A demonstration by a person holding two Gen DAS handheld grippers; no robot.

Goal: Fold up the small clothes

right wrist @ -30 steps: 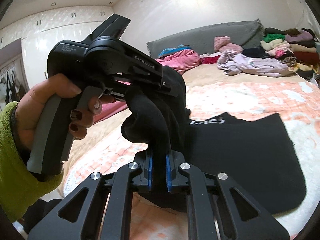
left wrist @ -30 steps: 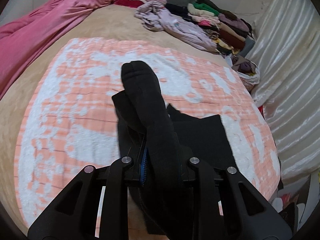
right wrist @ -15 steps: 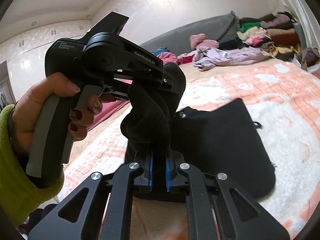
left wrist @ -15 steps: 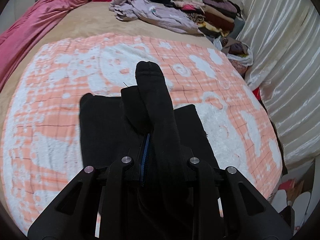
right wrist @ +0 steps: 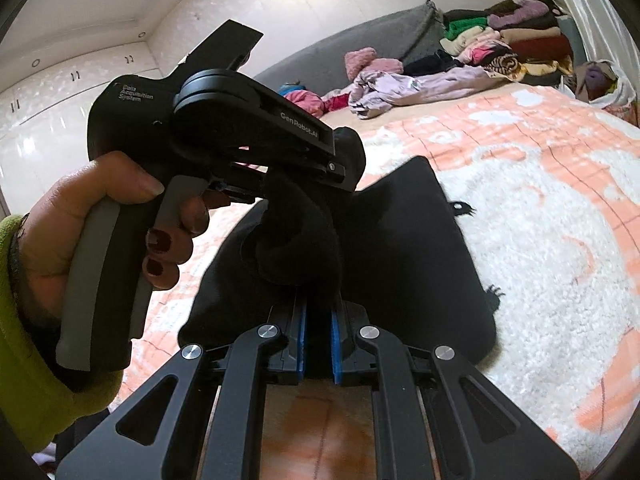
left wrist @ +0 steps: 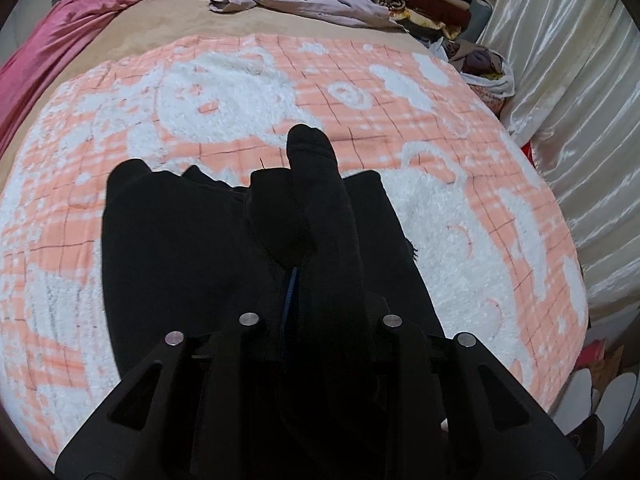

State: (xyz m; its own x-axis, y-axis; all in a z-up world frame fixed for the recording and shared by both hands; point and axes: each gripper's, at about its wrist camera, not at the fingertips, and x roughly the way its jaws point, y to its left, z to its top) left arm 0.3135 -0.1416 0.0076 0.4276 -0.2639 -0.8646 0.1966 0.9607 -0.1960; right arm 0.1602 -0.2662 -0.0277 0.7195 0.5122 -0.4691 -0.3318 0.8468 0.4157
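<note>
left wrist: steeply down, close over blanket point(left wrist: 460, 208) | right wrist: shallower tilt, across bed toward headboard point(right wrist: 360, 52) | shared: black cloth point(left wrist: 172, 240), blanket, clothes pile point(right wrist: 516, 44)

My bedroom, brightly lit

Ahead of my gripper stood a grey headboard point(right wrist: 372, 40); white cupboards point(right wrist: 60, 92) left, satin curtains point(left wrist: 580, 92) right.

Garment point(left wrist: 180, 248) on blanket point(left wrist: 240, 92)
</note>
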